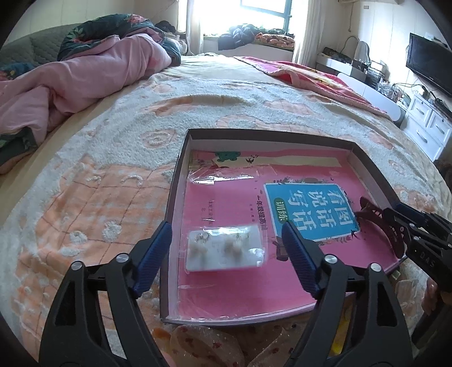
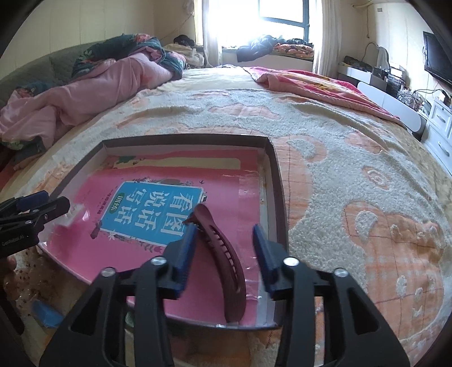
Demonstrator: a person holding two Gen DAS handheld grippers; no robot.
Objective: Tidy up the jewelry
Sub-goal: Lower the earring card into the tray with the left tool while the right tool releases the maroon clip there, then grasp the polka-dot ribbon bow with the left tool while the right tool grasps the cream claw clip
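Pink lining: we saw a shallow dark-rimmed cardboard box tray [image 1: 180, 158] lying on the bed, its floor covered by a pink printed sheet with a blue label of Chinese characters [image 1: 310, 209] under clear film.
Bed cover: we found a tufted cream and peach bedspread [image 1: 93, 197] under the tray, with a crumpled pink quilt [image 1: 84, 76] far back on the left.
Earring packet: we saw a small clear plastic packet holding a white card with 2 pale pearl-like earrings [image 1: 226, 248] lying flat on the pink sheet, in the near left part of the tray.
Left gripper: we saw the left gripper [image 1: 226, 254] with its 2 blue-padded fingers spread wide. The earring packet lay between them, and neither pad touched it.
Hair clip: we saw a long curved dark maroon plastic hair clip with teeth [image 2: 223, 254] lying on the pink sheet in the near right part of the tray, close to the right wall.
Right gripper: we saw the right gripper [image 2: 226, 254] with its jaws parted around the clip. The left blue pad sat just beside the clip, and we could not tell whether it touched. The right pad stood clear of it.
Other view: from the left wrist camera we saw the clip's toothed end beside the right gripper at the tray's right edge.
Room: we saw a bright window [image 2: 282, 14] behind the bed and a dark television [image 1: 429, 65] on the right wall above white drawers [image 1: 429, 124].
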